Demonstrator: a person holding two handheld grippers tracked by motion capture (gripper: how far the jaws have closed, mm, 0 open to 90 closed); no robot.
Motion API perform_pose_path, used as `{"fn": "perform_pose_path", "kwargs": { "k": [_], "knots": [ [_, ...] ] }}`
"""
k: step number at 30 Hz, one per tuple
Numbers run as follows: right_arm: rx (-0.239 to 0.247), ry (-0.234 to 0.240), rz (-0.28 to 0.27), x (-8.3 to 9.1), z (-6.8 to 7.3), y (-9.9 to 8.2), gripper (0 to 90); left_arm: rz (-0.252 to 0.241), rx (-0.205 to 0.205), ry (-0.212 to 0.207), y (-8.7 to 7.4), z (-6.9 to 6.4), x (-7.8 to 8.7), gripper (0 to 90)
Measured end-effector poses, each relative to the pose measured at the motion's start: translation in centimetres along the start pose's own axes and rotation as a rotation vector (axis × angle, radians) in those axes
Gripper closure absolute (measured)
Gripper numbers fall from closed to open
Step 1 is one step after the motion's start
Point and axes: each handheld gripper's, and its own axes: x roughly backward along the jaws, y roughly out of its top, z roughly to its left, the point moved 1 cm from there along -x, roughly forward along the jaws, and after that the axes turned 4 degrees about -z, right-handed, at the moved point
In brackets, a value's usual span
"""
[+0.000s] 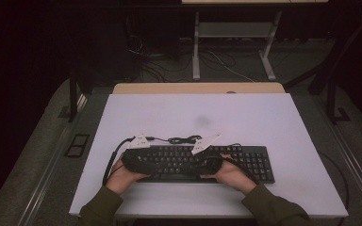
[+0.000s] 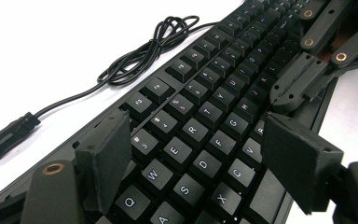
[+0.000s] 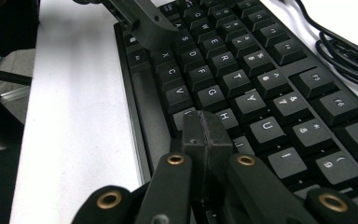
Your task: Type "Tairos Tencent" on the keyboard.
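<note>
Your keyboard (image 1: 202, 162) lies along the near edge of the table (image 1: 264, 117), its cable (image 2: 149, 46) coiled behind it. Your right gripper (image 3: 205, 128) is pinched closed into one blunt tip over the B–N keys — likely for pressing a key. Your left gripper (image 2: 196, 154) hangs wide open above the left-hand letters, holding nothing.

A pale table top (image 1: 264, 122) sits before a wooden desk edge (image 1: 198, 88) and tangled floor cables (image 1: 169, 61).
</note>
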Motion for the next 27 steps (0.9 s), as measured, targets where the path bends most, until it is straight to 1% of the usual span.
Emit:
{"fn": "perform_pose_path", "kwargs": {
  "k": [3, 4, 8, 10, 13, 16, 20, 27],
  "knots": [
    [0.007, -0.001, 0.005, -0.1, 0.0, 0.0, 89.0, 0.001, -0.002, 0.0, 0.0, 0.0, 0.0, 23.8],
    [0.01, -0.005, 0.014, -0.1, 0.1, -0.1, 89.0, 0.001, -0.003, 0.001, 0.0, 0.0, 0.0, 23.8],
    [0.013, -0.004, 0.011, -0.1, 0.1, -0.1, 88.9, 0.0, -0.003, 0.001, 0.0, 0.0, 0.0, 23.8],
    [0.008, -0.007, 0.005, 0.0, 0.1, -0.1, 88.9, 0.0, -0.003, 0.001, 0.0, 0.0, 0.0, 23.8],
    [0.009, -0.008, -0.017, 0.3, -0.1, 0.1, 88.0, -0.003, -0.004, -0.001, 0.0, 0.0, 0.0, 23.8],
    [0.002, -0.006, -0.036, 0.7, -0.2, 0.2, 88.0, -0.002, -0.002, 0.0, 0.0, 0.0, 0.0, 23.8],
    [-0.011, -0.008, -0.059, 1.2, -0.4, 0.3, 85.3, -0.002, -0.004, 0.0, 0.0, 0.0, 0.0, 23.8],
    [-0.025, -0.012, -0.092, 2.0, -0.7, 0.5, 76.2, -0.003, -0.004, 0.0, 0.0, 0.0, 0.0, 23.8]
  ]
}}
